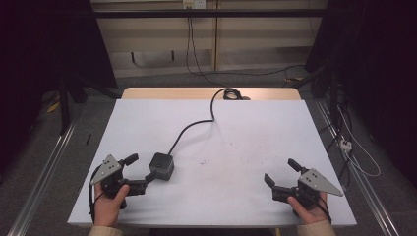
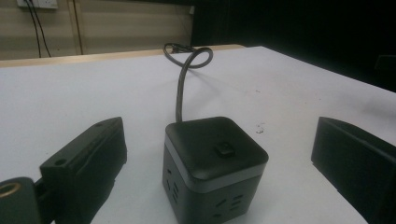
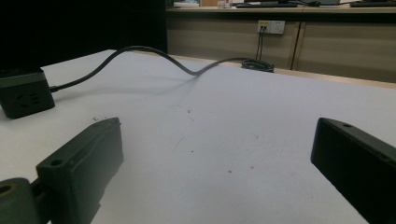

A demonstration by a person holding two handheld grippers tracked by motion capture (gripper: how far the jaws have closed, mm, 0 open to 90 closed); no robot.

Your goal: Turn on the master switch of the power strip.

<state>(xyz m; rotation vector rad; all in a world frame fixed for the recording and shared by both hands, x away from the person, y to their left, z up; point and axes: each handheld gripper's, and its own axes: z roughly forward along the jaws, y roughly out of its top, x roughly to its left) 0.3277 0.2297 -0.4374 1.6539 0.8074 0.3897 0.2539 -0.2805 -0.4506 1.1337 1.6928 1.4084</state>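
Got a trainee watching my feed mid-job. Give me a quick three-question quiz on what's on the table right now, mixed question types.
1. True or false: the left gripper is clamped shut on the power cube.
2. Multiple choice: the cube's cable runs toward A) the table's far edge, B) the right gripper, C) the person's left hand.
3. Fill in: the small button sits on the cube's ___ face.

Key
1. False: the jaws stand open, the cube just ahead between them.
2. A.
3. Top.
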